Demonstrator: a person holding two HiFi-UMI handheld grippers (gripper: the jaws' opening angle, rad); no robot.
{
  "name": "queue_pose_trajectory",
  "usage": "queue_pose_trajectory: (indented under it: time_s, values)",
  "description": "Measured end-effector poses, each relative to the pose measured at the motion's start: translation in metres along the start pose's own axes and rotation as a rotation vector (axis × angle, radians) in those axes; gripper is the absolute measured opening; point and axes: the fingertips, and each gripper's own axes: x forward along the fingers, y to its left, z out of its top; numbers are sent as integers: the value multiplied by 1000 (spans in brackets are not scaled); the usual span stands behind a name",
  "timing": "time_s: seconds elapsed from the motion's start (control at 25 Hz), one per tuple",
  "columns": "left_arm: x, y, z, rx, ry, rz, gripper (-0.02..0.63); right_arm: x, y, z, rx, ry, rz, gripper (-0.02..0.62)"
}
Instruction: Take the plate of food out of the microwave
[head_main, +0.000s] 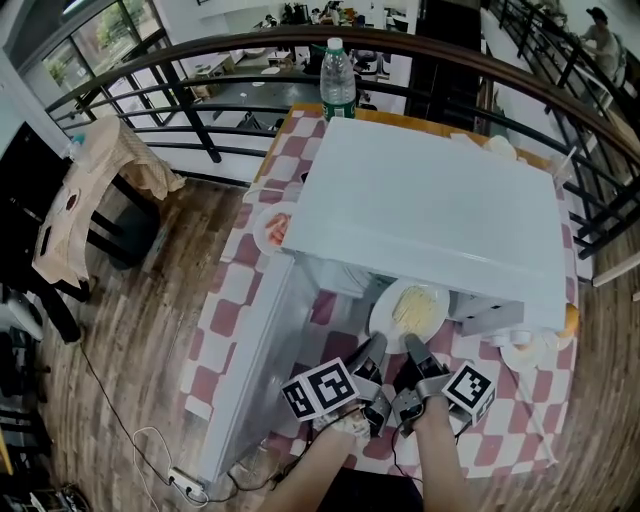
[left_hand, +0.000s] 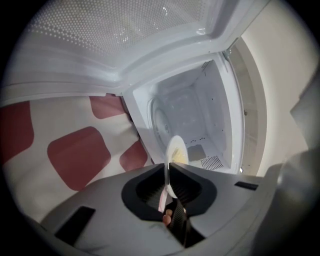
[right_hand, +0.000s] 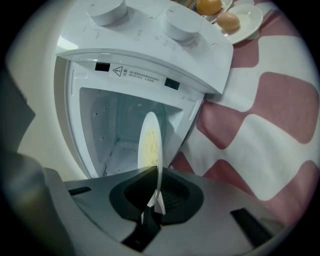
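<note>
1. Red-and-white checked cloth (head_main: 240, 310) covers the surface (head_main: 430, 122), which stands on a wooden floor (head_main: 130, 330) beside a dark curved railing (head_main: 200, 60).
2. On that cloth sits the white microwave (head_main: 430, 210). Its door (head_main: 250, 370) is swung open to my left, and the right gripper view shows two round knobs (right_hand: 182, 22) on its panel.
3. The plate of food (head_main: 415, 310) is at the oven's open mouth. Its near half is out in front of the cavity and its far edge is under the overhang of the top. It is white, with something pale yellow heaped on it.
4. My left gripper (head_main: 368, 352) has the near rim on the left side. In its own view its fingers (left_hand: 187, 182) are drawn in narrow and clamped on the plate's thin edge, with the empty cavity beyond.
5. My right gripper (head_main: 415, 350) has the same near rim just beside it. There too the fingers (right_hand: 170, 197) are pinched on the rim, and the plate shows edge-on against the oven opening.
6. The two grippers sit close together, side by side, both pointing towards the oven.
7. A water bottle (head_main: 338, 75) stands behind the microwave.
8. A small plate (head_main: 525, 350) with an egg on it lies at the oven's right front corner. Another dish (head_main: 275, 230) lies on the cloth to its left.
</note>
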Motion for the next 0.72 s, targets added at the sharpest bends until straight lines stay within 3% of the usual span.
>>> queue_pose_trajectory:
  time_s: [0.52, 0.72]
  values:
    - [-41, -1, -27, -7, -58, 11, 35, -35, -3, -28, -6, 49, 6, 29]
    - [-55, 0, -44, -17, -66, 11, 35, -57, -13, -38, -9, 63, -37, 29]
